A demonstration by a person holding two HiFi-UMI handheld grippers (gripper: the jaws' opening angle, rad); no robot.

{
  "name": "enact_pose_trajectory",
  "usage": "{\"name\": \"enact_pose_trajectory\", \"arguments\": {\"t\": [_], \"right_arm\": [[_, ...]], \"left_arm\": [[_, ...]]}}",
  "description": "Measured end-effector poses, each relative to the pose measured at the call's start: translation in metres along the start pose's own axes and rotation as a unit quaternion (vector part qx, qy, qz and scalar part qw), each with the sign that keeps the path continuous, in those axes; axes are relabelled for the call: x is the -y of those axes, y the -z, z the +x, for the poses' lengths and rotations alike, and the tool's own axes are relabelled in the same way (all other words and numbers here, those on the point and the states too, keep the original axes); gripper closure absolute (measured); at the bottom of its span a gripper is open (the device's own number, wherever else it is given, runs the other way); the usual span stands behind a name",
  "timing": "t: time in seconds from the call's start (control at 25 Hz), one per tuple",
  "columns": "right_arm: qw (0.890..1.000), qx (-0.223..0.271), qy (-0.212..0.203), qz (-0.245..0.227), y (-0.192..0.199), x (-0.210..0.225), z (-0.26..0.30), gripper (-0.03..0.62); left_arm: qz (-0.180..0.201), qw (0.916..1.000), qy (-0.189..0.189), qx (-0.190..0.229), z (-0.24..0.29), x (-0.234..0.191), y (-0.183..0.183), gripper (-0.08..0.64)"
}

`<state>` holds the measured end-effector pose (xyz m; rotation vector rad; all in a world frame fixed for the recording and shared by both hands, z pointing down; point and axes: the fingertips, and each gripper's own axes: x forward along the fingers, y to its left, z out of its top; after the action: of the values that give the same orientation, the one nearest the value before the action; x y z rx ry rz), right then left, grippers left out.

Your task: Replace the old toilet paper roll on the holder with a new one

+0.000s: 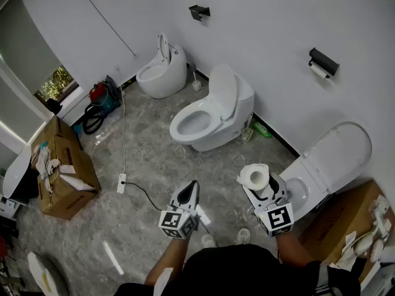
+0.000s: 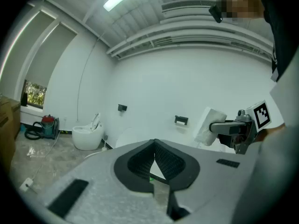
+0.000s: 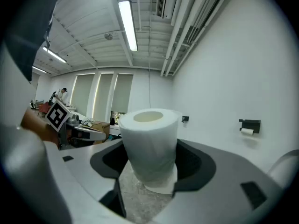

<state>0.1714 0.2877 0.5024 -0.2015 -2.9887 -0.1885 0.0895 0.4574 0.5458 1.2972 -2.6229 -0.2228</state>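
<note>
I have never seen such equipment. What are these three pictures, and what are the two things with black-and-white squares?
There is no robot: a person holds a hand-held gripper in each hand; the marked cubes belong to them. The head view looks down from the person's head. The other two views come from cameras riding on each one, looking along its jaws. The left hand-held gripper is shut and empty. The right hand-held gripper clamps a paper roll. Three toilets and cardboard boxes stand on the floor. A wall holder carries a small roll.

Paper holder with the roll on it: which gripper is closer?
Right. The right gripper, holding the new roll, is down-left of the holder; the left gripper is farther left.
</note>
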Motion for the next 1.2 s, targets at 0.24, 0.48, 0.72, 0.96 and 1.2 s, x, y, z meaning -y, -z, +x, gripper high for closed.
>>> {"name": "enact_pose_trajectory", "arguments": {"t": [0.24,0.48,0.72,0.96,1.2], "right_arm": [[1.000,0.007,0.002,-0.008,-0.013,-0.005,-0.002,0.302],[1.000,0.012,0.018,-0.001,-0.019,-0.011,-0.003,0.301],[0.998,0.036,0.049,-0.010,-0.037,-0.024,-0.002,0.301],[0.996,0.041,0.081,-0.004,-0.040,-0.038,0.000,0.301],[0.992,0.037,0.119,0.006,-0.037,-0.031,0.009,0.301]], "left_arm": [[0.048,0.9988,-0.008,-0.003,-0.011,0.001,-0.014,0.555],[0.053,0.9985,0.010,-0.009,-0.013,-0.001,-0.013,0.555],[0.075,0.9967,0.029,-0.001,-0.019,-0.006,-0.020,0.555],[0.092,0.9939,0.060,-0.002,-0.024,-0.022,-0.022,0.555],[0.096,0.9932,0.066,-0.007,-0.021,-0.045,-0.023,0.555]]}}
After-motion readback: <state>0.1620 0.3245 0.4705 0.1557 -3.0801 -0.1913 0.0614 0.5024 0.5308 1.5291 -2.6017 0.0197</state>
